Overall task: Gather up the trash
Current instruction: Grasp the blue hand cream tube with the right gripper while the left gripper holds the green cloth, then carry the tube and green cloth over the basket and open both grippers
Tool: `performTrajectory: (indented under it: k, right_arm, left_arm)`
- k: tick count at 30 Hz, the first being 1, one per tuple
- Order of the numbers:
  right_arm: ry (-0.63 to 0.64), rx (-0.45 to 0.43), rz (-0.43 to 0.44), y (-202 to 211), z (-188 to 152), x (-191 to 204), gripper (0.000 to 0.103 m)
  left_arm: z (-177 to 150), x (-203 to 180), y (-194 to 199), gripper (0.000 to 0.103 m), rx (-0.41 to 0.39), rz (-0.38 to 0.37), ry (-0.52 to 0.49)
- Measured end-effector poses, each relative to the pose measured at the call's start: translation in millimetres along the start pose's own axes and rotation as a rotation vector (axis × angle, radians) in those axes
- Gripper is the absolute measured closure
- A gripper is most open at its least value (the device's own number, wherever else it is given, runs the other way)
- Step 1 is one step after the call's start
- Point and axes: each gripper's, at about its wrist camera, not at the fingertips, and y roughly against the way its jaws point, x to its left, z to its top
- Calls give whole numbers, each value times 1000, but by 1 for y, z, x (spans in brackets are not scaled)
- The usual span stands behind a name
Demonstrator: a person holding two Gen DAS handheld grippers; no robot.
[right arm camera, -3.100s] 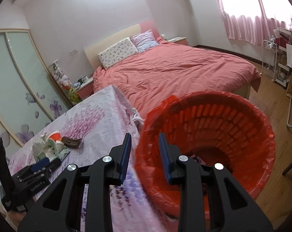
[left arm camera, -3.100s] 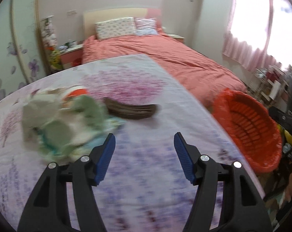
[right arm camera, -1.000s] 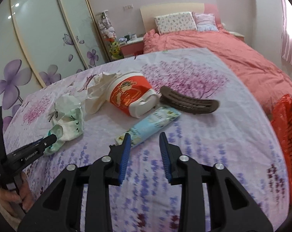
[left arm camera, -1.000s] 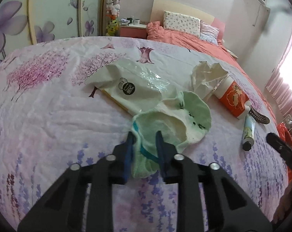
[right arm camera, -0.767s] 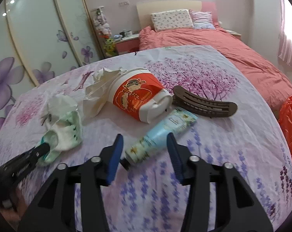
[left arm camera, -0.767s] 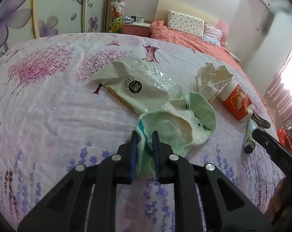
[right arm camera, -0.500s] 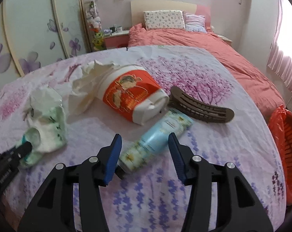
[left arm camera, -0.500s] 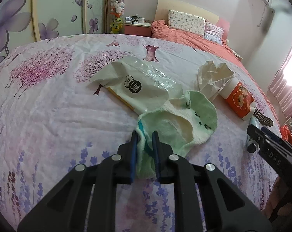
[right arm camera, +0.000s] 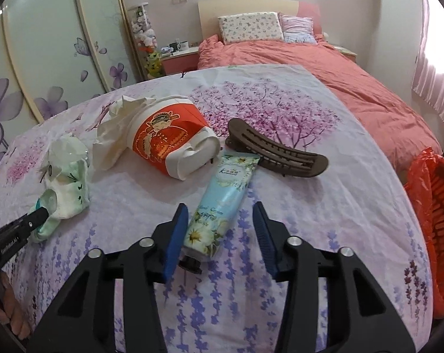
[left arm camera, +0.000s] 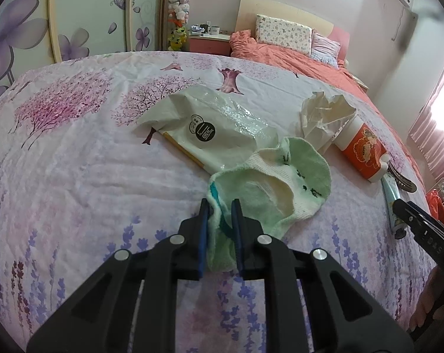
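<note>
My left gripper (left arm camera: 220, 206) is shut on the cuff of a pale green sock (left arm camera: 280, 182) lying on the floral-sheeted table (left arm camera: 74, 161). The sock also shows in the right wrist view (right arm camera: 66, 188). My right gripper (right arm camera: 220, 214) is open, its fingers on either side of the cap end of a light blue cream tube (right arm camera: 222, 200) that lies flat. A red and white cup (right arm camera: 171, 141) on its side, crumpled tissue (right arm camera: 116, 132), a plastic wrapper (left arm camera: 213, 126) and a brown hair clip (right arm camera: 276, 153) lie on the sheet.
An orange-red basket lined with a red bag (right arm camera: 433, 214) stands off the table's right edge. A bed with a salmon cover (right arm camera: 339, 82) lies behind. Wardrobe doors (right arm camera: 45, 44) with flower prints stand at the left. My left gripper (right arm camera: 16, 232) shows at the left in the right wrist view.
My left gripper has closed on the sock's cuff and held still. My right gripper has opened wider and moved forward over the cream tube's cap end.
</note>
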Motion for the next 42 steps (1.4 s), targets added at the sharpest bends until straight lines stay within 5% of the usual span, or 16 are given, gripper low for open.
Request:
performTrajectory:
  k: [5, 12, 18, 22, 42]
  right_arm:
    - [8, 12, -14, -5, 3, 9, 60]
    - [28, 16, -29, 0, -1, -5, 72]
    - [7, 43, -28, -7, 0, -8, 72]
    - [9, 43, -14, -6, 0, -10, 73]
    - [-7, -106, 50, 65, -4, -46, 74]
  left_arm:
    - [1, 1, -1, 86, 0, 0, -3]
    - [-1, 0, 4, 86, -7, -25, -27]
    - [1, -13, 0, 76, 8, -26, -81]
    - [0, -18, 0, 96, 9, -38, -102]
    - [11, -62, 81, 97, -191, -131, -187]
